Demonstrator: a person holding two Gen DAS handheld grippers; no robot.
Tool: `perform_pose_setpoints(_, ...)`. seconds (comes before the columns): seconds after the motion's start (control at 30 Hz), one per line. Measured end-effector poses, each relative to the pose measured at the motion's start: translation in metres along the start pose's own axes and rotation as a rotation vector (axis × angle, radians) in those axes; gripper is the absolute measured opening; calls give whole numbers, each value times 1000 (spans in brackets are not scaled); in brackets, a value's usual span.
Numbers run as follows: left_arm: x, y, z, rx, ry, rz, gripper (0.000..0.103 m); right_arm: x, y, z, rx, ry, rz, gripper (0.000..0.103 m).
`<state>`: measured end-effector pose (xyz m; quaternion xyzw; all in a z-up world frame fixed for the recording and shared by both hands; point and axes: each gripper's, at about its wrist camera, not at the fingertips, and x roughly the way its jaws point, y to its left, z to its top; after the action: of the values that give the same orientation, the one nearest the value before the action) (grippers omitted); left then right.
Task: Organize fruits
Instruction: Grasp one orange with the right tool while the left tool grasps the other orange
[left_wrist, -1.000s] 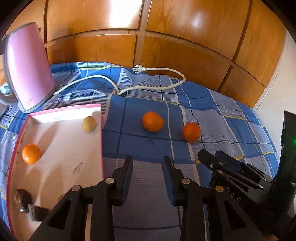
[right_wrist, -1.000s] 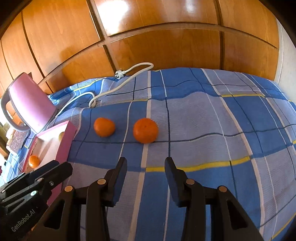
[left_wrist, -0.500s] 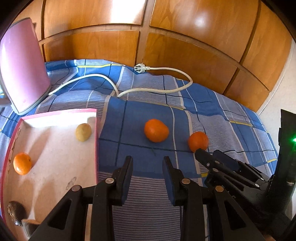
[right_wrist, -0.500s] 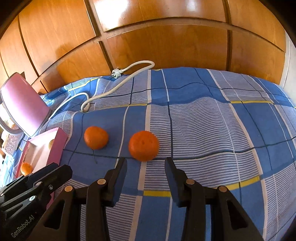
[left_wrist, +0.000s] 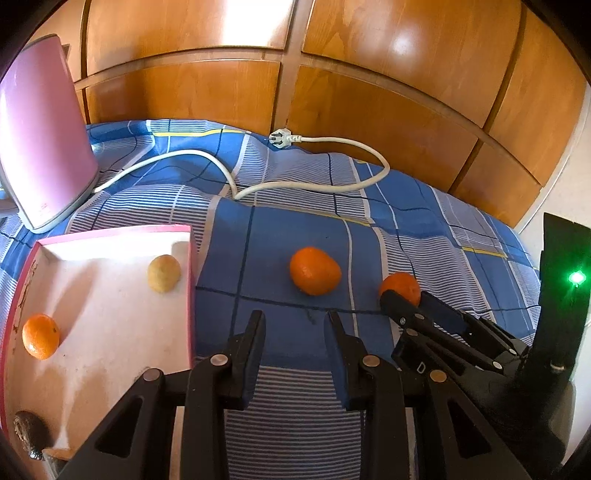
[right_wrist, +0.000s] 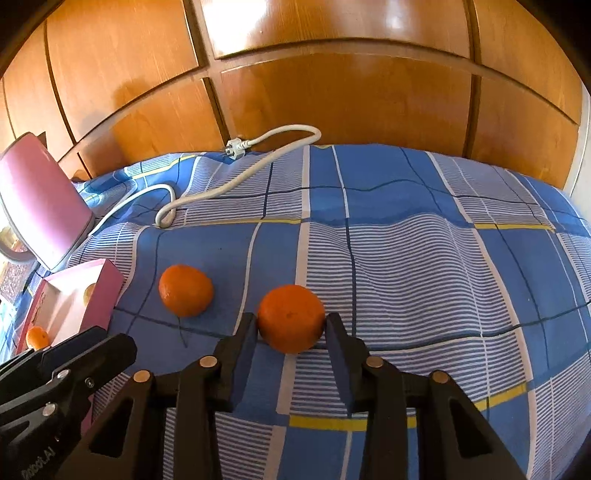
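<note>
Our right tool (right_wrist: 291, 325) sits open around the round orange tangerine (right_wrist: 291, 318) on the blue checked bed cover (right_wrist: 424, 258). We squeeze softly, then lift. Our left tool (left_wrist: 295, 328) waits open.

Bright, sharp; panel glare, fisheye warping

Blue checked bedspread (right_wrist: 406, 258) with white stripes and yellow lines; two round orange tangerines (right_wrist: 291, 318) lower centre; pink cardboard box (left_wrist: 190, 280) lower left; white power cord (left_wrist: 332, 184) above.
</note>
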<state>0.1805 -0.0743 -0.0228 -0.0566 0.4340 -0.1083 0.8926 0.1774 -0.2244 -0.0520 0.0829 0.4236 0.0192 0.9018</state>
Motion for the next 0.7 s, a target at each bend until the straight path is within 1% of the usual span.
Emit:
perform_pose_setpoints(0.23, 8, -6, 2, 6, 13, -20, 33, -4, -5, -3, -12, -8, -19, 37)
perform_pose_setpoints(0.47, 14, -10, 10, 11, 5, -23, 33, -4, -9, -2, -22, -12, -44, 37)
perform_pose_setpoints(0.5, 14, -11, 12, 13, 3, -21, 38, -4, -9, -2, -21, -12, -44, 37)
perform_pose_setpoints(0.57, 16, -12, 15, 13, -2, -23, 43, -4, -8, -1, -23, -13, -47, 37)
perform_pose_setpoints(0.7, 21, -18, 20, 38, -8, -24, 44, -3, -8, 0, -26, -16, -54, 37)
